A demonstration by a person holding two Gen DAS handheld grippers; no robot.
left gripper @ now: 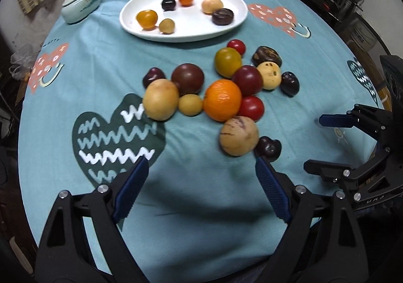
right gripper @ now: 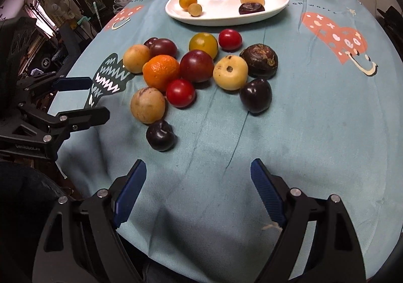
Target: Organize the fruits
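Both my left gripper point(left gripper: 199, 164) and right gripper point(right gripper: 199, 167) gape wide, empty; the fruit pile point(left gripper: 221, 100) lies at twelve o'clock, the white plate point(left gripper: 131, 23) beyond.

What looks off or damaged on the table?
Nothing spilled. The pale yellow fruit in the loose pile has a round hole and dark spots. Most fruit sits on the cloth, outside the white plate.

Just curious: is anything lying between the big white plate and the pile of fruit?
No. In both wrist views only bare blue tablecloth separates the white plate from the fruit pile.
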